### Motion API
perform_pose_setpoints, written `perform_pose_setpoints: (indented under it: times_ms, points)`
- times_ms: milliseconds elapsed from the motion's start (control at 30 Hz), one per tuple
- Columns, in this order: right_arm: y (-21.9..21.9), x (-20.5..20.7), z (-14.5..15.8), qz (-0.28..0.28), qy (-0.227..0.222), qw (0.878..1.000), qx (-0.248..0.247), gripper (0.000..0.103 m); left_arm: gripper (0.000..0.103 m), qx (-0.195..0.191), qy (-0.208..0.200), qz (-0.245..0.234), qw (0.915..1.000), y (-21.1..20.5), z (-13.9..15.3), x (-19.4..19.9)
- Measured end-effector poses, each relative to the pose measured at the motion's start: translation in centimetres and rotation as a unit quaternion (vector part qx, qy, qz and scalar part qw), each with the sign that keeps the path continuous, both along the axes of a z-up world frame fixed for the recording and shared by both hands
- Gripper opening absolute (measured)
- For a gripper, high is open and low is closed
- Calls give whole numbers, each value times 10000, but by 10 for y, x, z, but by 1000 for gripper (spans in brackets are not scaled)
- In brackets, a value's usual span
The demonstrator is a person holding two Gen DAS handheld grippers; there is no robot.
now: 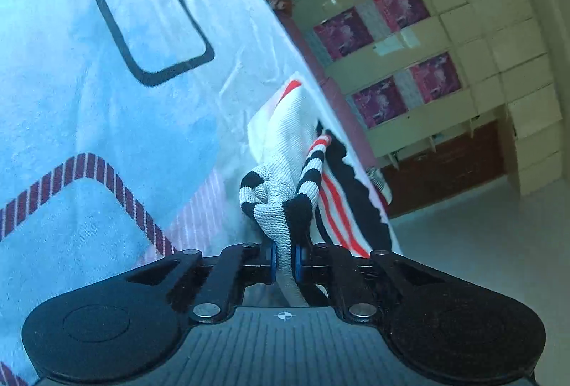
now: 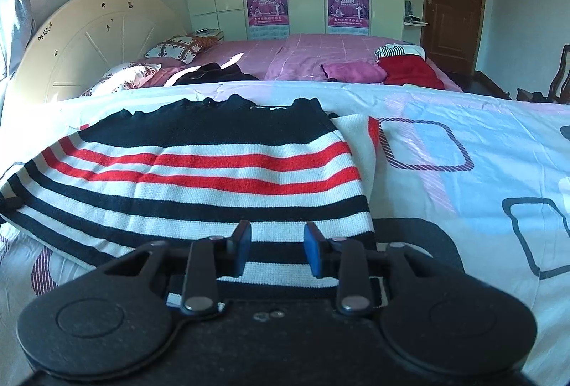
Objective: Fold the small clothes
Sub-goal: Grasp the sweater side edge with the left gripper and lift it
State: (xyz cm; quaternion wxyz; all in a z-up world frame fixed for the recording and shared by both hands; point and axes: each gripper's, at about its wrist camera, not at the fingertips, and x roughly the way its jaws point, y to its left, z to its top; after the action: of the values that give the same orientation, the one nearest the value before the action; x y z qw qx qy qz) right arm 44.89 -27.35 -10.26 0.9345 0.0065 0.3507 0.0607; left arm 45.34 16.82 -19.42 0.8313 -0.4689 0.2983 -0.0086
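Left gripper (image 1: 285,259) clamped on a thin bunched strip of the striped knit garment (image 1: 285,158), rest of the cloth trailing ahead and to its right, close to the bed's edge. Right gripper (image 2: 277,249) with jaws apart, nothing pinched, hovering over the same garment spread flat just ahead on the patterned sheet (image 2: 463,144). Risk of slipping: only a narrow twisted bit held, likely to pull free under tension. Risk of dragging the flat half askew, since unpinned by the right. Possible slide off the near bed edge.
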Motion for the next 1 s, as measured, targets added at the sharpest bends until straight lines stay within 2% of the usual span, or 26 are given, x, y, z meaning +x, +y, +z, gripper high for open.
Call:
perform_pose_setpoints:
  times_ms: [33,100,133,200,233,267,300,333,400,500,567,633,700,800,867,1000]
  points:
    - [-2,1,-2,-12,28,10000,-23,32,8,60,65,57,9999,0,-4,-2]
    - [-6,6,-11,-92,238,9996,-157,32,9,-88,222,55,9997,2,-23,1]
    - [-8,8,-16,-132,379,9990,-202,31,11,-149,190,81,9997,2,-25,2]
    - [-13,6,-16,-96,332,9993,-114,32,17,-82,221,94,9997,-2,-17,6]
    - [-14,4,-14,-68,263,9996,-60,32,38,-57,191,39,9998,-6,-13,7]
    - [-15,2,-13,-52,201,9998,-20,32,68,-70,23,-47,10000,-12,-8,5]
    - [-15,1,-11,-43,133,9999,32,32,78,-61,-96,-57,9999,-19,-3,4]
    - [-15,1,-10,-20,77,9999,100,32,83,0,-77,-56,10000,-26,1,4]
    - [-10,3,-6,77,-29,9997,229,31,83,3,25,-202,9998,-40,3,10]
    - [4,7,3,330,-217,9987,331,24,78,58,-23,-63,10000,-51,-2,15]
    - [14,10,8,466,-315,9976,413,16,69,-45,-83,51,9999,-49,-7,19]
    - [23,18,10,556,-319,9969,463,13,60,-199,-118,210,9995,-38,-12,16]
    - [33,28,9,636,-274,9964,481,8,51,-178,-83,248,9995,-34,-16,18]
    - [50,43,4,771,-217,9953,552,3,25,-122,67,251,9996,-34,-23,30]
    - [61,50,1,876,-180,9943,577,3,12,-360,13,318,9988,-26,-31,27]
    - [83,62,-3,1082,-144,9923,586,3,10,-126,-194,323,9992,-30,-30,18]
